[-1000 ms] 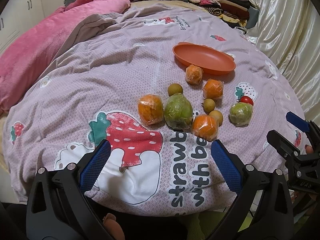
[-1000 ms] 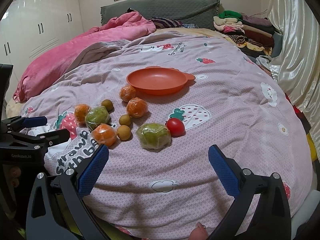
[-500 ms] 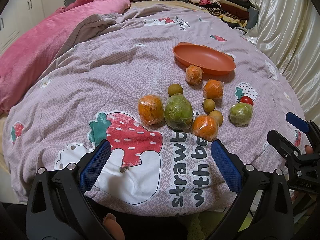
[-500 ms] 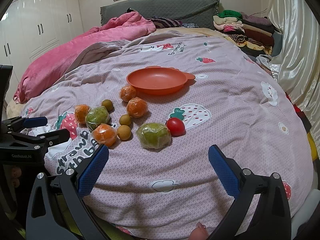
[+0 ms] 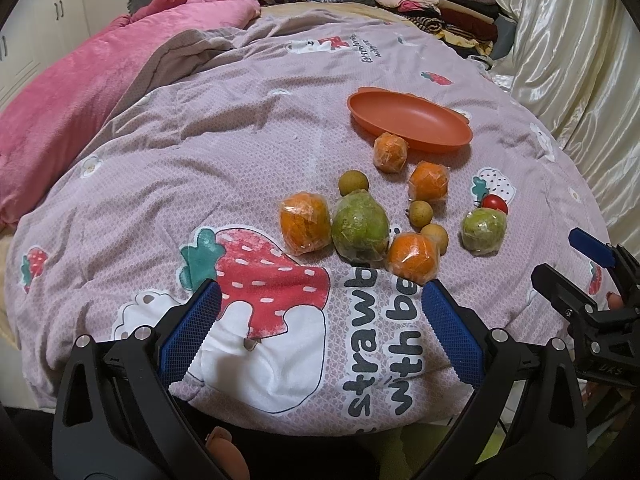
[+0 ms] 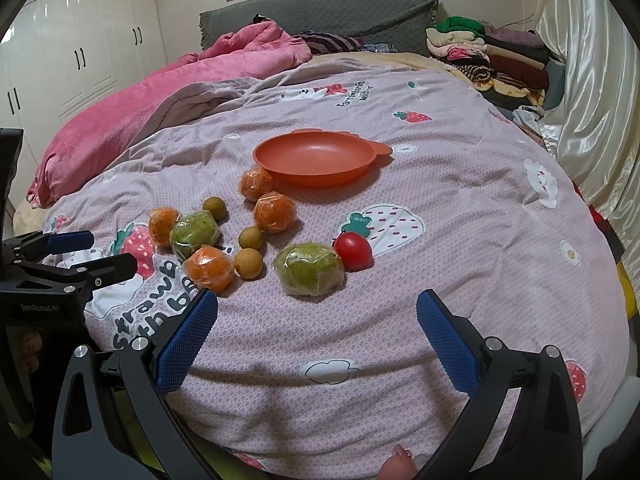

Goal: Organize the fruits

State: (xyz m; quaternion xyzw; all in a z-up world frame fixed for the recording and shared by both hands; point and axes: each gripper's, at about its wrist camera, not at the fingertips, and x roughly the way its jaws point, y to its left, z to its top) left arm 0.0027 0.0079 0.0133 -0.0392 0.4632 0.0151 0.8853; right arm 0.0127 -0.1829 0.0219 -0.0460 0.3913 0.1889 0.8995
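An empty orange plate (image 5: 408, 120) (image 6: 316, 156) lies on the strawberry-print quilt. In front of it sit several plastic-wrapped oranges (image 5: 305, 222) (image 6: 209, 267), two wrapped green fruits (image 5: 360, 227) (image 6: 309, 269), three small brown round fruits (image 5: 353, 183) (image 6: 249, 263) and a red tomato (image 5: 495, 202) (image 6: 353, 250). My left gripper (image 5: 320, 328) hovers open over the quilt's front edge, short of the fruit. My right gripper (image 6: 316, 336) is open too, just before the nearer green fruit. Each gripper shows at the edge of the other's view.
A pink blanket (image 6: 160, 100) is bunched at the back left. Folded clothes (image 6: 492, 52) are stacked at the back right beside a shiny cream curtain (image 6: 592, 80). White wardrobes (image 6: 80, 52) stand on the left. Bare quilt (image 6: 460, 200) spreads right of the plate.
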